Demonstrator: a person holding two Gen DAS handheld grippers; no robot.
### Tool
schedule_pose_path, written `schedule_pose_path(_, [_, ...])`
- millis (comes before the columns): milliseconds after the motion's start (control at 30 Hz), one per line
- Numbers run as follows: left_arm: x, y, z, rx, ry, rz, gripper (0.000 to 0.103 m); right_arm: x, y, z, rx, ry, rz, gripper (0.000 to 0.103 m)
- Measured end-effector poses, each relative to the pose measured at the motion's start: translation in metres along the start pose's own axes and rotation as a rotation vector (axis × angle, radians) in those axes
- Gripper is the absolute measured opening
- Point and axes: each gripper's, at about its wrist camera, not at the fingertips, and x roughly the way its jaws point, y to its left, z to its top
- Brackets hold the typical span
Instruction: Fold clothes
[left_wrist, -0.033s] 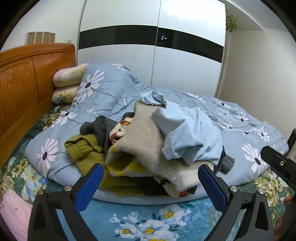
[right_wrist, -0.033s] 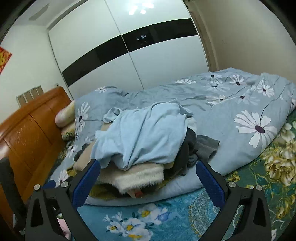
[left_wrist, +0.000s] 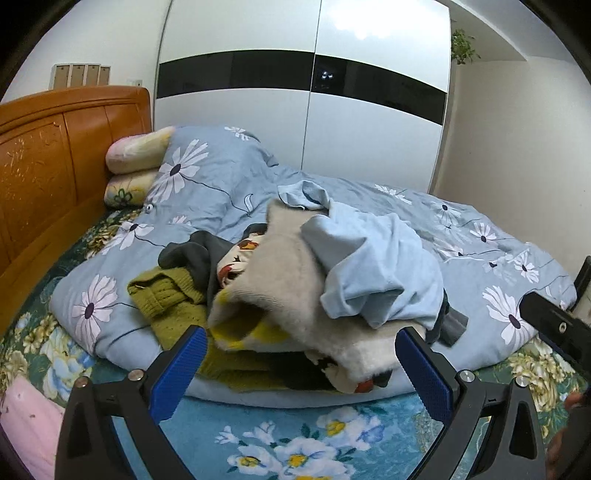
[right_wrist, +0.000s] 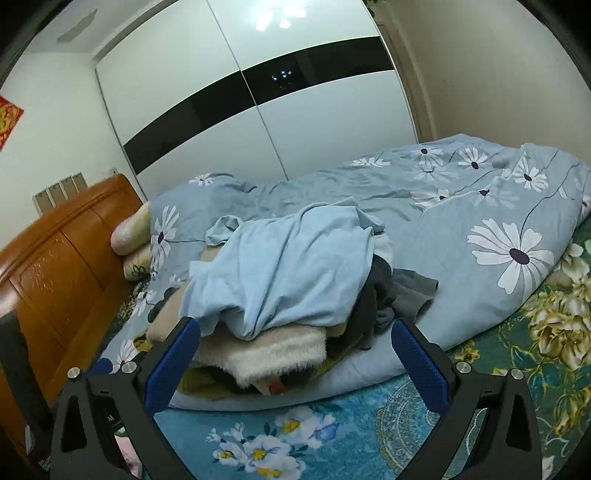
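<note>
Evidently no garment is yet taken up. Left gripper (left_wrist: 299, 363) and right gripper (right_wrist: 295, 356) hover before the pile of clothes (left_wrist: 306, 291), each with its fingers spread wide and nothing between them. The pile lies on the near edge of the daisy quilt (left_wrist: 207, 184), on the bed, at 12 o'clock from both grippers. Light blue shirt (right_wrist: 284, 273) lies uppermost; cream fleece (left_wrist: 288, 280) sits beneath it; green knit (left_wrist: 166, 299) projects at 9 o'clock in the left view, and dark grey garment (right_wrist: 376, 306) at 3 o'clock in the right view. Judged step: choosing the first item. The next move likely calls for pinching the shirt at an edge and lifting it clear. Lower layers are buried; how many garments the pile holds cannot be told. Headboard (left_wrist: 48, 166) is cut off at 9 o'clock.
</note>
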Motion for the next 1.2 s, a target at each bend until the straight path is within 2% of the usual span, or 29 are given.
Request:
schedule_pose_path(133, [0.005, -0.003, 0.007, -0.034, 0.019, 0.02, 0.103, 0.006, 0.001, 0.004, -0.027, 0.015, -0.014, 0.103])
schedule_pose_path(200, [0.001, -0.006, 0.002, -0.031, -0.01, 0.016, 0.103, 0.009, 0.001, 0.008, -0.025, 0.014, -0.013, 0.103])
schedule_pose_path(333, [-0.004, -0.01, 0.002, 0.006, -0.023, 0.008, 0.103, 0.0, -0.003, 0.002, -0.036, -0.018, 0.034, 0.103])
schedule_pose_path(433, [-0.009, -0.015, 0.003, 0.036, -0.034, 0.009, 0.103, -0.001, -0.001, -0.003, -0.054, -0.011, 0.034, 0.103])
schedule_pose_path(567, [-0.01, -0.014, 0.007, 0.034, -0.032, -0.003, 0.103, 0.001, 0.008, -0.003, -0.083, -0.002, -0.021, 0.103])
schedule_pose_path(633, [-0.01, -0.013, 0.008, 0.024, -0.032, 0.023, 0.103, 0.001, 0.011, -0.004, -0.097, 0.008, -0.028, 0.103])
schedule_pose_path(933, [-0.006, -0.008, 0.009, 0.022, -0.033, 0.031, 0.103, 0.008, 0.021, 0.001, -0.125, 0.034, -0.079, 0.103])
schedule_pose_path(1200, [0.002, 0.0, 0.009, -0.015, -0.01, 0.034, 0.103, 0.021, 0.025, 0.002, -0.13, 0.064, -0.078, 0.103])
